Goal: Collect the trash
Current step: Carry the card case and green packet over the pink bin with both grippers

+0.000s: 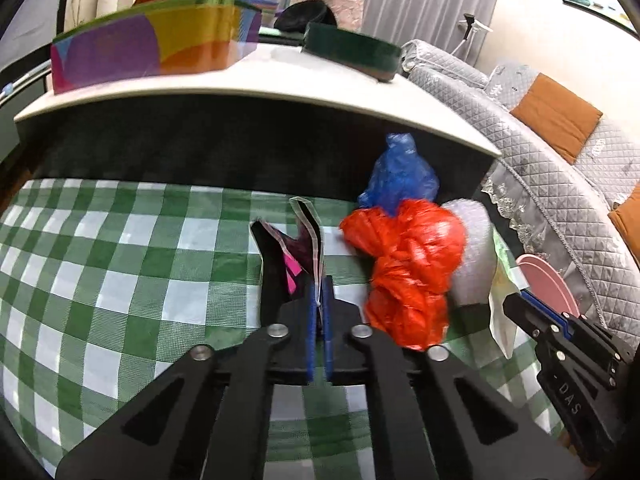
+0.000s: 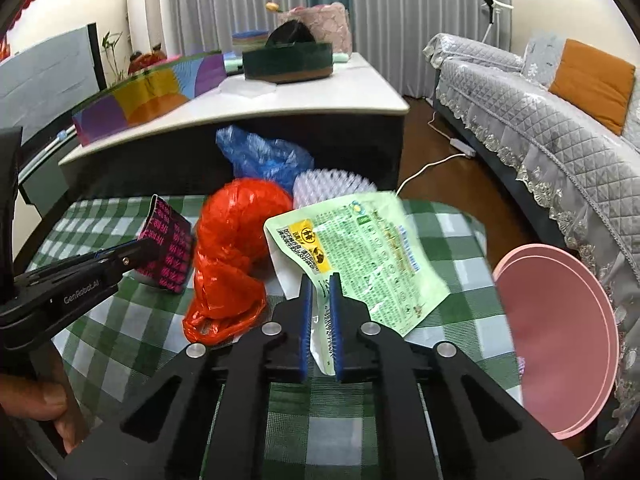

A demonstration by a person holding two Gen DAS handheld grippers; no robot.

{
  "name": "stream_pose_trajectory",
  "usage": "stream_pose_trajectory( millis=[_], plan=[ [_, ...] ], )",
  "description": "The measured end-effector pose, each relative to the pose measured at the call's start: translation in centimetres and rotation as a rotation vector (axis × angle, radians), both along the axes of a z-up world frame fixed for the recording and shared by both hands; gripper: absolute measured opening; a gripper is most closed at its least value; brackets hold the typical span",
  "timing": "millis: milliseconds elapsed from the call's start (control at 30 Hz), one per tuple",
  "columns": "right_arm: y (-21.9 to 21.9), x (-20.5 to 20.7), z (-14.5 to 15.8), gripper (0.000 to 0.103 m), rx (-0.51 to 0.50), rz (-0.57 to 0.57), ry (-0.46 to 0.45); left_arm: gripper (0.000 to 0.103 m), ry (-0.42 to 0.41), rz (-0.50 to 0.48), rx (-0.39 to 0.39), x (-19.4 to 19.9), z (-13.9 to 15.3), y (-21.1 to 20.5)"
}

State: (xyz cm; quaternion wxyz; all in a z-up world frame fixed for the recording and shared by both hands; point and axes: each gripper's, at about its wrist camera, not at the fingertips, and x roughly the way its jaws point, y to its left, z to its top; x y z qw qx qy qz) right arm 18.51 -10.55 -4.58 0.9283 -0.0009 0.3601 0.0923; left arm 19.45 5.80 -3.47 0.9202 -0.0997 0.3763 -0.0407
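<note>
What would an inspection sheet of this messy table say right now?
Surface: green checked tablecloth.
Job's things: red bag, blue bag, black-pink wrapper, green packet.
Clutter: white bubbly roll behind the packet; pink plate at the table edge.
Grippers: left gripper shut on the wrapper; right gripper shut on the packet.
Cables: white cord on the floor.
Surroundings: grey sofa, white table, curtains.

both views are bright with soft, even daylight filtering through the pale curtains (image 2: 420,20) at the far wall. shadow pools under the white tabletop (image 1: 256,80). fisheye bending curves straight edges, and dark vignette fills the corners. slight motion blur softens the red bag (image 1: 408,264); faint glare spots its plastic.
</note>
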Motion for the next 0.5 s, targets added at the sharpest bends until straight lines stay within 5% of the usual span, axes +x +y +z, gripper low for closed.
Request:
stream_pose_trajectory(
  millis=[500],
  plan=[
    [-3.1,-4.9,5.1,0.002,0.032,-0.005,-0.097,0.002,-0.078,-0.058,0.068,-5.2,4.4,-1.7]
  ],
)
